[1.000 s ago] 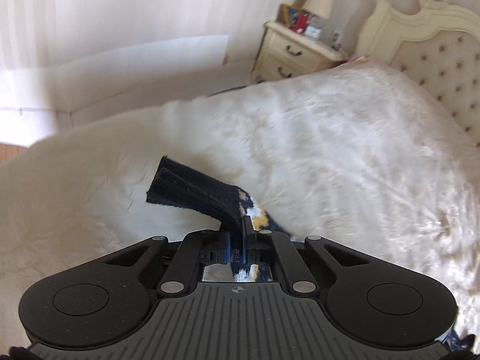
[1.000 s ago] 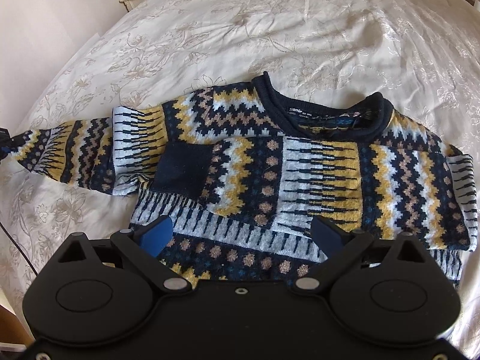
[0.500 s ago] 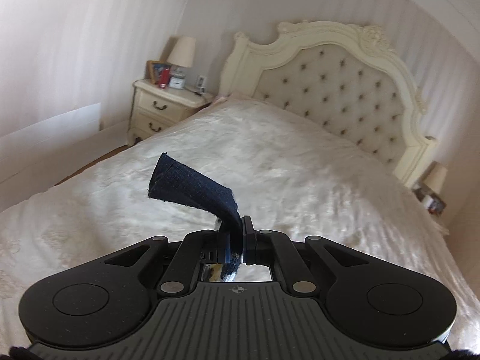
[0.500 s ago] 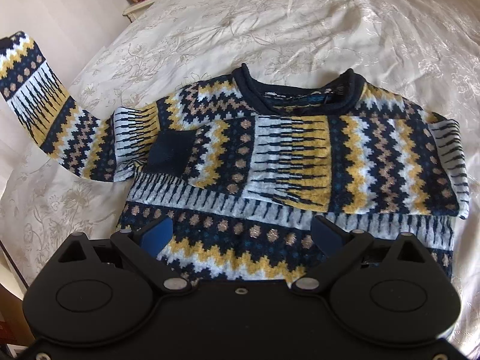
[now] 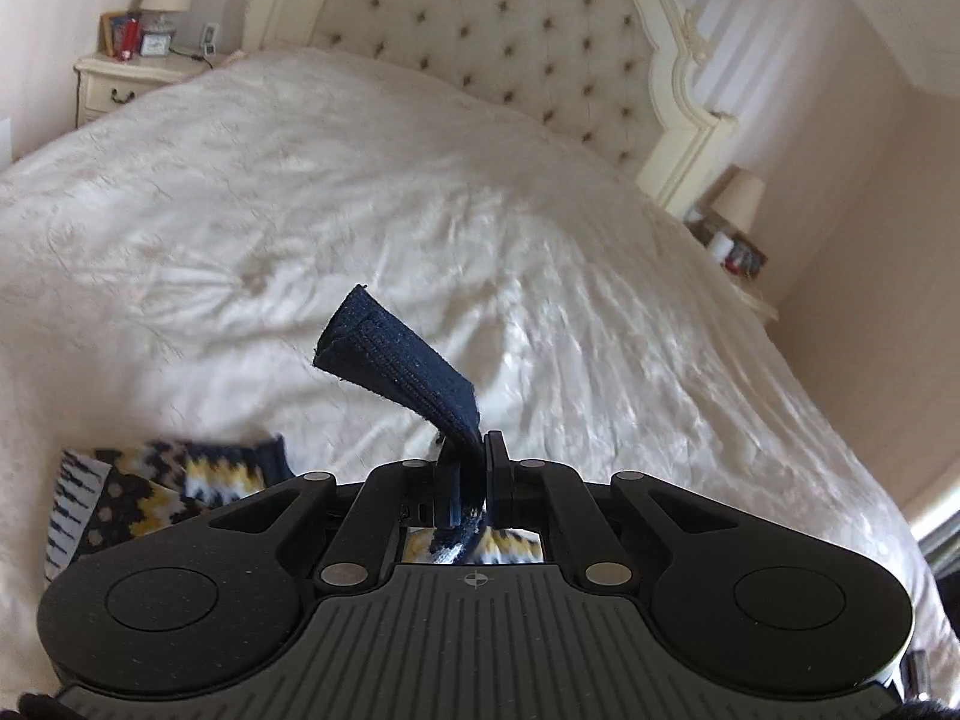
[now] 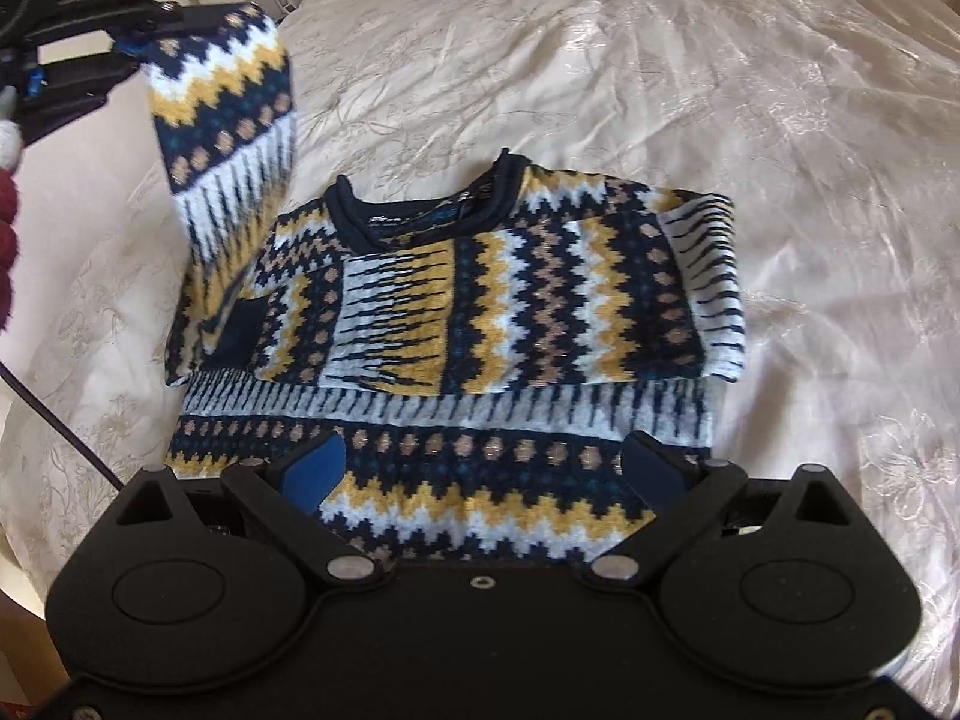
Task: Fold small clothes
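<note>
Sweater [image 6: 480, 324]: your patterned knit lies flat on the bed [image 6: 660, 60], neckline away from you, one sleeve already folded across the chest.
Raised sleeve [image 6: 228, 120]: lifted off the bedspread at the garment's left side, hanging from its navy cuff [image 5: 396, 360].
Left tool [image 5: 471, 468]: you have it clenched on that cuff, held above the bed.
Right tool [image 6: 486, 468]: released, fingers spread wide, hovering over the sweater's hem, gripping nothing.
Beyond: tufted headboard [image 5: 516, 36], nightstand [image 5: 120, 78].
</note>
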{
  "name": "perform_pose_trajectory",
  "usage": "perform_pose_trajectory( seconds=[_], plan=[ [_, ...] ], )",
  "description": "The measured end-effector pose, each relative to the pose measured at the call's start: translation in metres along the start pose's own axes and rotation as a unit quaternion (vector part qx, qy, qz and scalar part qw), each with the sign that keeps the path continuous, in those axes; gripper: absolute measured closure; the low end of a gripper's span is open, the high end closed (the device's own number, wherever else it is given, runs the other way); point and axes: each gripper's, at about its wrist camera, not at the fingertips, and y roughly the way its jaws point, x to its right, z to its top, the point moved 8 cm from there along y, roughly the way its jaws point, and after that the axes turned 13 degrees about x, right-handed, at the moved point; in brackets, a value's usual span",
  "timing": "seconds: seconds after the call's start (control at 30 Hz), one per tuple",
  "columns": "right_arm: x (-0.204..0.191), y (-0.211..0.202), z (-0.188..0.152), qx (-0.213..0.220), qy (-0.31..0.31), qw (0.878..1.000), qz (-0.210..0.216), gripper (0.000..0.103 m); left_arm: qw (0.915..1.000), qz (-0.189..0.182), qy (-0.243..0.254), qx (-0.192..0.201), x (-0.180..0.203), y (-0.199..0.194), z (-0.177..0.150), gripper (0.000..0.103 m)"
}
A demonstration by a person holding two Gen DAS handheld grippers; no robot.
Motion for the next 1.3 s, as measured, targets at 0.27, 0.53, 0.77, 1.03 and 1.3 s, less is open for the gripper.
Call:
perform_pose_trajectory(
  seconds=[0.27, 0.53, 0.77, 1.03, 1.3],
  plan=[
    [0.033, -0.009, -0.004, -0.002, 0.014, 1.000, -0.016, 0.004, 0.9947, -0.038, 0.057, -0.076, 0.049, 0.017, -0.054, 0.091],
    [0.032, 0.004, 0.005, 0.003, 0.020, 1.000, -0.021, 0.004, 0.9907, -0.006, 0.114, -0.074, 0.008, -0.003, -0.051, 0.064],
    [0.028, 0.034, 0.025, 0.002, 0.012, 0.999, -0.032, 0.004, 0.9782, 0.122, 0.098, -0.136, -0.109, 0.002, -0.063, 0.064],
    [0.040, 0.068, 0.053, 0.002, 0.042, 0.998, -0.043, 0.004, 0.9608, 0.194, 0.076, -0.183, -0.198, 0.007, -0.083, 0.064],
    [0.054, 0.110, 0.057, -0.058, 0.003, 0.996, -0.074, 0.004, 0.9553, 0.194, 0.098, -0.200, -0.206, 0.020, -0.093, 0.056]
  ],
)
